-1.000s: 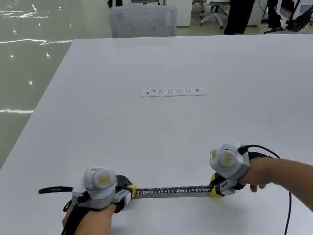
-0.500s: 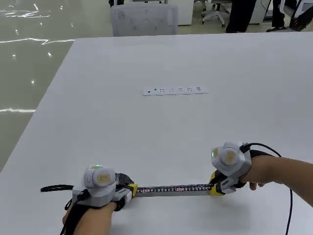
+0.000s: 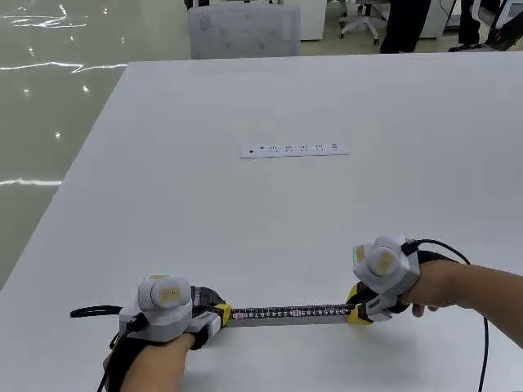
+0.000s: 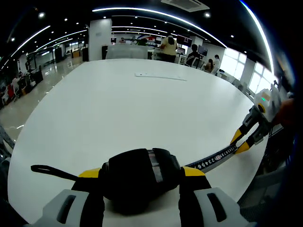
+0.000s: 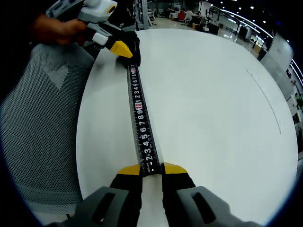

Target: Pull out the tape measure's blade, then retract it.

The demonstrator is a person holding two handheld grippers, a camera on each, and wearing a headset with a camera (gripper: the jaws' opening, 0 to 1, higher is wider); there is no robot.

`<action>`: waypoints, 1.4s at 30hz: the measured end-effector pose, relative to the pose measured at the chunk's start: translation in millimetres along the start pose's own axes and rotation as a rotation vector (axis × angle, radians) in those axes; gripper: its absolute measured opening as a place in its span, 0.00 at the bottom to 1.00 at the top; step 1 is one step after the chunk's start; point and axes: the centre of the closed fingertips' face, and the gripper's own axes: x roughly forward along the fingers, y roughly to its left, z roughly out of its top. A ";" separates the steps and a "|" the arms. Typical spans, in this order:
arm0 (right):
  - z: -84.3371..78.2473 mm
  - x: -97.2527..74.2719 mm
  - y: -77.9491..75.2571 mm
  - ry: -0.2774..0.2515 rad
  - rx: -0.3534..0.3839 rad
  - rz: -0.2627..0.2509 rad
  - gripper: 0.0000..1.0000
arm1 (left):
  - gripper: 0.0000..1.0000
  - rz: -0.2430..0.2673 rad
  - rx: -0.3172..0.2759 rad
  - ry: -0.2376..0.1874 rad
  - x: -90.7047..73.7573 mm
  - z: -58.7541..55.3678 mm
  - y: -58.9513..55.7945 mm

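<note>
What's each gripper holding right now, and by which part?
Left tongs clamp the tape measure's black case by its sides; right tongs pinch the tip end of the pulled-out blade.

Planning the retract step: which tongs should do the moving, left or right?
Right. The right tongs pinch the blade tip and can likely carry it back toward the case. The left tongs clamp the case, so they suit holding it steady.
</note>
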 end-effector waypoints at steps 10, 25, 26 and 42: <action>2.8 1.3 0.2 -0.007 -0.002 0.001 0.14 | 0.60 -0.012 0.002 0.004 -0.3 0.7 -0.8; 14.2 6.8 3.7 -0.026 -0.002 0.016 0.14 | 0.60 -0.028 0.005 0.008 -0.9 -0.5 -0.6; 14.5 7.1 3.7 -0.026 -0.002 0.016 0.14 | 0.60 -0.028 0.004 0.008 -1.0 -0.5 -0.6; 23.4 11.3 6.1 -0.043 0.006 0.023 0.14 | 0.60 -0.031 -0.001 0.012 -0.2 -0.7 -0.3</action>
